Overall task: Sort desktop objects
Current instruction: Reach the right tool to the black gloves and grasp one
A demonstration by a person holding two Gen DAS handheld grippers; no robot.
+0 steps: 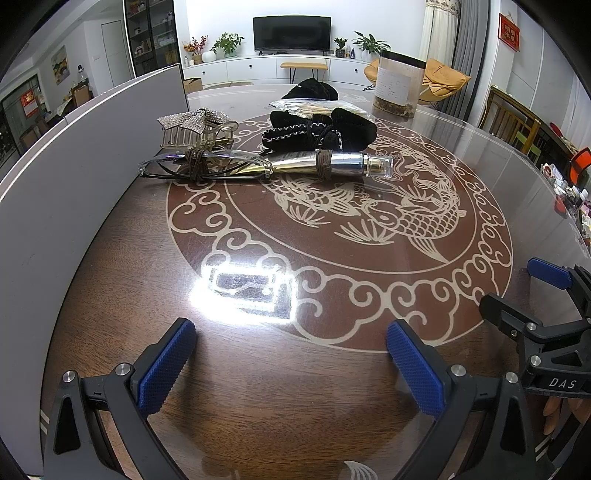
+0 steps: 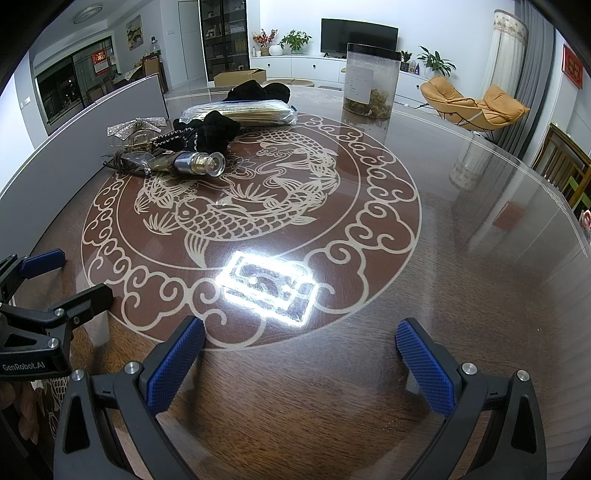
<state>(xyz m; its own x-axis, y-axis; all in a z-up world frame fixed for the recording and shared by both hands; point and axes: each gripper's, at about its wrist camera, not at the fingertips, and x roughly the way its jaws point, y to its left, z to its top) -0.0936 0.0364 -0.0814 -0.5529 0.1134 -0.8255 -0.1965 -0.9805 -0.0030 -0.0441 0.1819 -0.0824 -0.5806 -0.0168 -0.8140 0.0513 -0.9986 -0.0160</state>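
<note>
Fingers (image 1: 162,365) of both grippers spread above the glossy carp-patterned table (image 1: 332,369).

Ahead of us, beyond the far table edge:

- Black television (image 1: 291,33) on the white wall, above a long white cabinet (image 1: 258,68).
- Potted green plants (image 1: 227,44) and a red-flowered vase (image 2: 265,40) on that cabinet.
- Wooden bench (image 1: 303,66) before the cabinet.

Ahead and to our right:

- Orange lounge chairs (image 2: 476,105).
- Pale curtain (image 2: 506,55).
- Red wall hanging (image 1: 509,31).
- Wooden chair (image 1: 511,116).

Ahead and to our left:

- Dark glass-fronted shelving (image 1: 151,35).
- Cardboard box (image 2: 239,77) on the floor.
- Framed painting (image 2: 133,31).
</note>
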